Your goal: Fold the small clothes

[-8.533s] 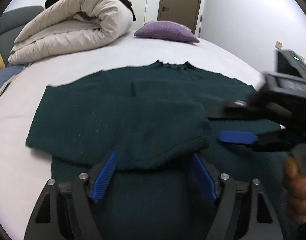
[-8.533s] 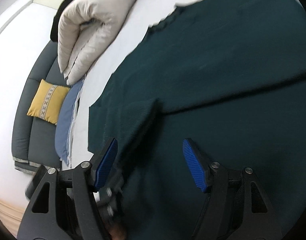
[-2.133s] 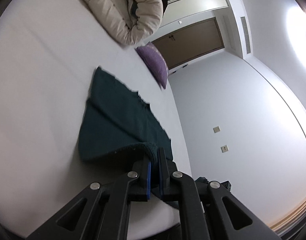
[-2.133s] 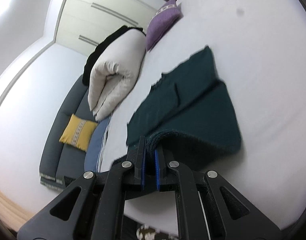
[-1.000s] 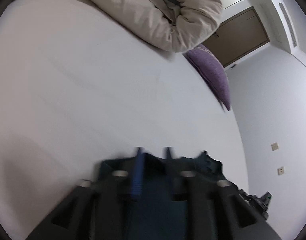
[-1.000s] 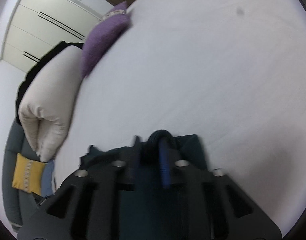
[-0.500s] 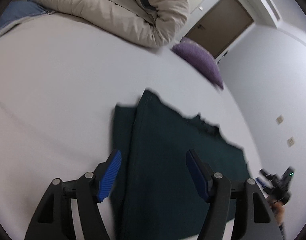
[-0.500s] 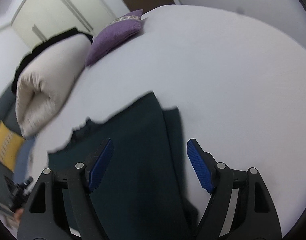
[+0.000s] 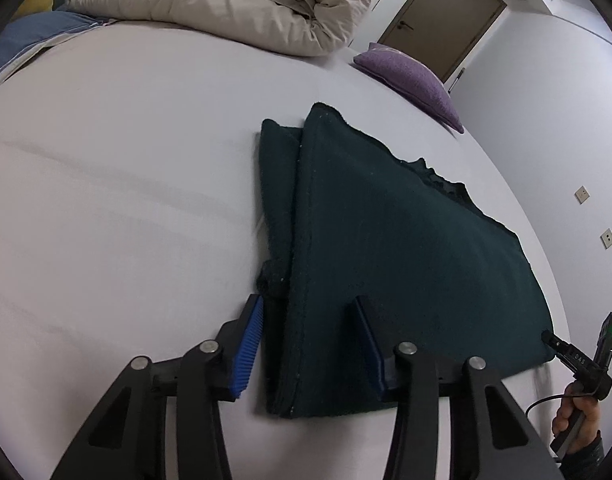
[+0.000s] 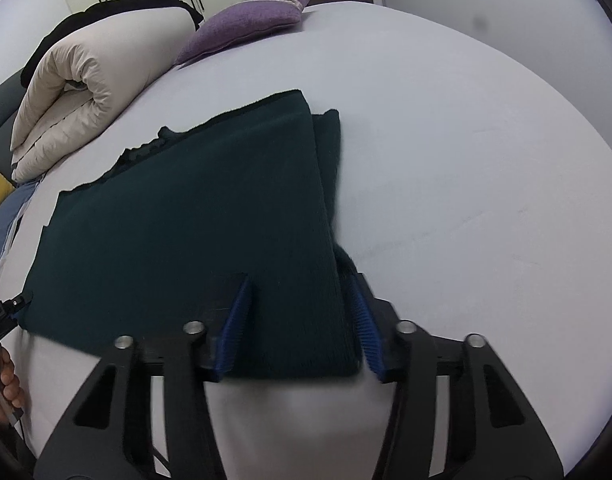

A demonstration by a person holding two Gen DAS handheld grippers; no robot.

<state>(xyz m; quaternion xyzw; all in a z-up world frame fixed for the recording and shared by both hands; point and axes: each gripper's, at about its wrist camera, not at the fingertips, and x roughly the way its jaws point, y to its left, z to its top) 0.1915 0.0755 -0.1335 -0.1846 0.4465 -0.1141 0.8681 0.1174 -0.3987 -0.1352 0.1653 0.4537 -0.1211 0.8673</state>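
A dark green sweater [image 9: 406, 248] lies folded in half on the white bed [image 9: 126, 200], its top layer reaching up to the neckline. My left gripper [image 9: 310, 340] is open and empty, its blue pads straddling the sweater's near left corner. In the right wrist view the sweater [image 10: 186, 216] fills the middle. My right gripper [image 10: 300, 320] is open and empty over the sweater's near right corner. The right gripper also shows at the far right of the left wrist view [image 9: 574, 360], held by a hand.
A rolled beige duvet [image 9: 226, 4] and a purple pillow [image 9: 410, 76] lie at the head of the bed. A blue cloth [image 9: 22, 40] lies at the left edge. A brown door [image 9: 442, 12] stands beyond.
Both grippers carried the sweater's bottom hem up to the neckline, folding it in half, then opened and let go. They have drawn back to the sweater's near corners.
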